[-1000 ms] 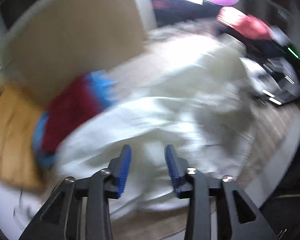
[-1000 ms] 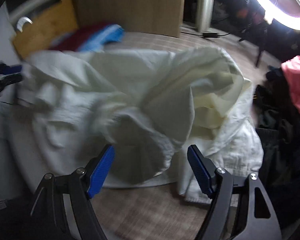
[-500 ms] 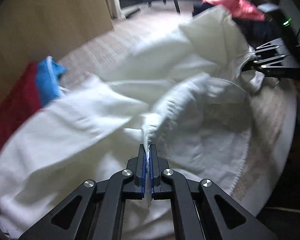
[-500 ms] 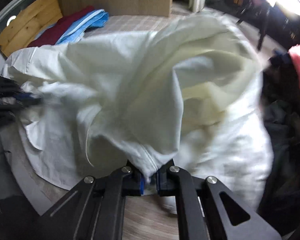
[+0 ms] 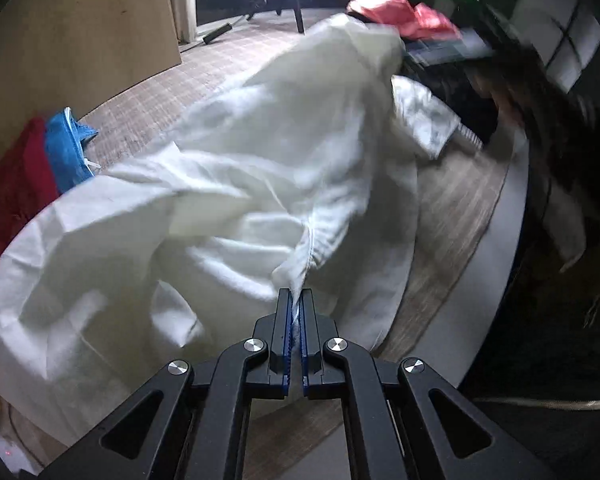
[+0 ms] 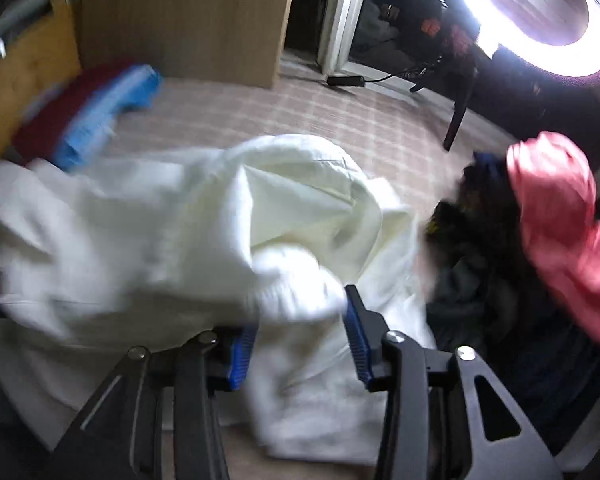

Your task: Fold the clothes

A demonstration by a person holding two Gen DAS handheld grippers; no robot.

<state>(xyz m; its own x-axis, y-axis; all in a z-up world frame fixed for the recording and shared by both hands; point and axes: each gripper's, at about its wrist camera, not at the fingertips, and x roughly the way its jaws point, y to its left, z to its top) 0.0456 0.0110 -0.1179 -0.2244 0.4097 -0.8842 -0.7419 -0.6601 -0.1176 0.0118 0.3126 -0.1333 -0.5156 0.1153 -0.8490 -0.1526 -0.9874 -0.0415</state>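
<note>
My left gripper (image 5: 296,300) is clamped on a bunched fold of the white shirt (image 5: 260,184), which lies crumpled across the checked bed cover (image 6: 340,120), with the blue cloth (image 6: 104,120) and dark red cloth (image 6: 56,116) stacked beyond it by the wooden panel (image 6: 180,16). My right gripper (image 6: 300,320) has just been opening; its fingers (image 6: 356,328) now stand apart with a blurred lump of the shirt between them, not pinched. A pink garment (image 6: 556,216) sits on a dark heap just beside the shirt.
</note>
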